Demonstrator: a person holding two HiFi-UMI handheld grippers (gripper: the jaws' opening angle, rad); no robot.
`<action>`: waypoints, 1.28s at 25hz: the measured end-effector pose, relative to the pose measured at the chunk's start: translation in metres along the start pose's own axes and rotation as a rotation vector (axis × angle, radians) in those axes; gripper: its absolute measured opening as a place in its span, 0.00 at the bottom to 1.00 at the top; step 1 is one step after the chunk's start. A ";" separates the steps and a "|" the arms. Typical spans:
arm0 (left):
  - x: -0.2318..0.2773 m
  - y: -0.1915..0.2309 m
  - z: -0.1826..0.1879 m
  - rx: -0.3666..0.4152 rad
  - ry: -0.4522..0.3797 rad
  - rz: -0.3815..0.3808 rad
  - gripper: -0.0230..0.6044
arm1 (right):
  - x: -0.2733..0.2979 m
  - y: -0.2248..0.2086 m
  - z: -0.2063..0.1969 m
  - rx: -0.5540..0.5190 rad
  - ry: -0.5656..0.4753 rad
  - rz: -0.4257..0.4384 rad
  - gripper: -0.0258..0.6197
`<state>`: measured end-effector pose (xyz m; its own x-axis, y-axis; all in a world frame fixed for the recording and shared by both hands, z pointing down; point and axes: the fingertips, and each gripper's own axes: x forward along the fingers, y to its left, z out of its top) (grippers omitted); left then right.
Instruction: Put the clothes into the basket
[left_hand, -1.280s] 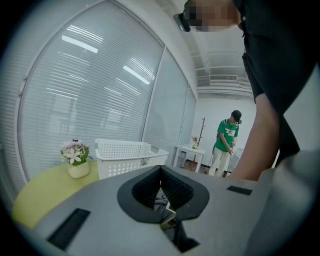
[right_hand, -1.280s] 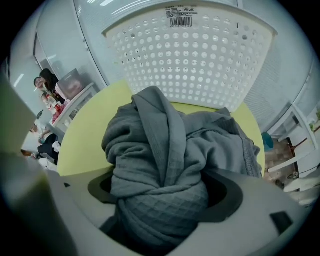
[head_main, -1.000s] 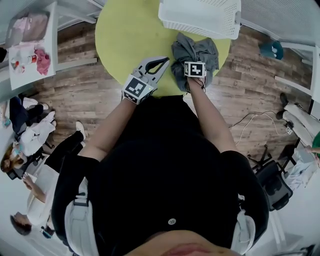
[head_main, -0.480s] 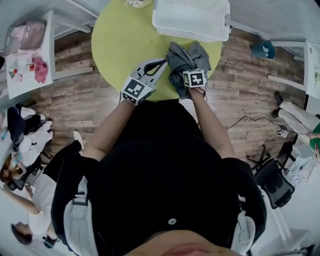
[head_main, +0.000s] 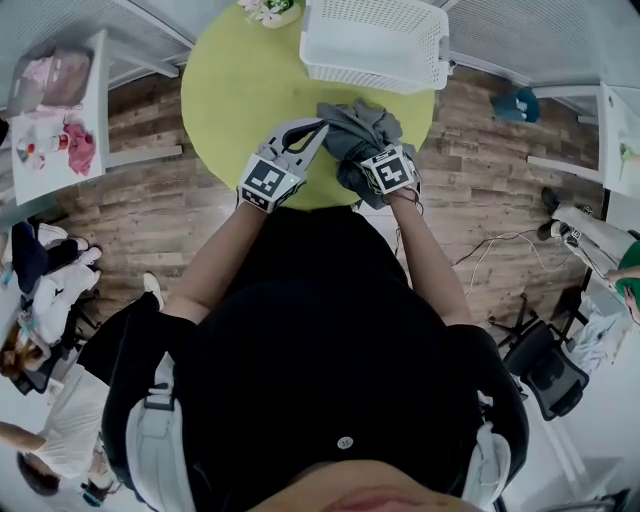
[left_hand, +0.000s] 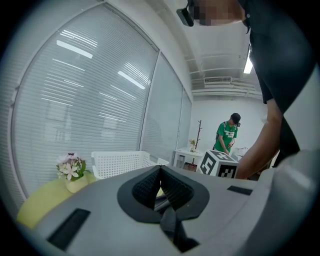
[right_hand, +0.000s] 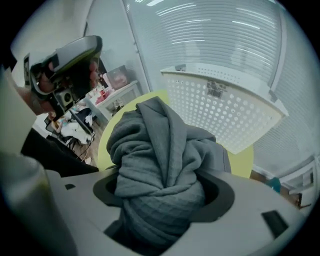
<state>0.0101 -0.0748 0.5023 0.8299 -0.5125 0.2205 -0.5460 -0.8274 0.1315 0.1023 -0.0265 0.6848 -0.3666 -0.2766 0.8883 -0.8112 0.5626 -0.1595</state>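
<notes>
Far left in head view: white side table (head_main: 60, 140) with pink items on it, standing on the wood floor. Round yellow-green table (head_main: 235, 90) sat in the middle, with a flower pot (head_main: 266, 10) at its far edge, just left of the basket.

Left gripper (head_main: 318, 128) was over the near part of the table and pointed towards the clothes. Its own view showed the jaws together at the tips and nothing held (left_hand: 160, 169). That view also showed the flower pot (left_hand: 71, 171), the basket behind it and a person in a green shirt (left_hand: 227, 136) at a far desk.

Grey garment (head_main: 352, 125) was bunched up in the right gripper (head_main: 362, 150), near the front edge of the table and just short of the basket. Right gripper view: jaws stood fairly wide but were clamped on the thick wad of cloth (right_hand: 161, 150), which filled the gap. Couldn't tell whether any part of the garment touched the table.

White perforated basket (head_main: 375, 45) was at the far right side of the table, with no clothes visible in it. In the right gripper view it sat just beyond the garment (right_hand: 230, 112).
</notes>
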 end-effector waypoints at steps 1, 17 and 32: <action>0.000 0.001 0.003 0.006 -0.001 0.003 0.05 | -0.005 0.002 0.003 -0.037 0.004 0.000 0.58; -0.002 0.019 0.046 0.073 -0.040 -0.051 0.05 | -0.084 0.030 0.069 -0.360 0.076 0.097 0.59; 0.003 0.048 0.114 0.066 -0.113 -0.069 0.05 | -0.156 0.003 0.143 -0.563 0.086 0.038 0.59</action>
<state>-0.0002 -0.1421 0.3991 0.8751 -0.4731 0.1023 -0.4811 -0.8732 0.0776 0.0920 -0.0930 0.4839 -0.3331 -0.1974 0.9220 -0.4218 0.9057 0.0415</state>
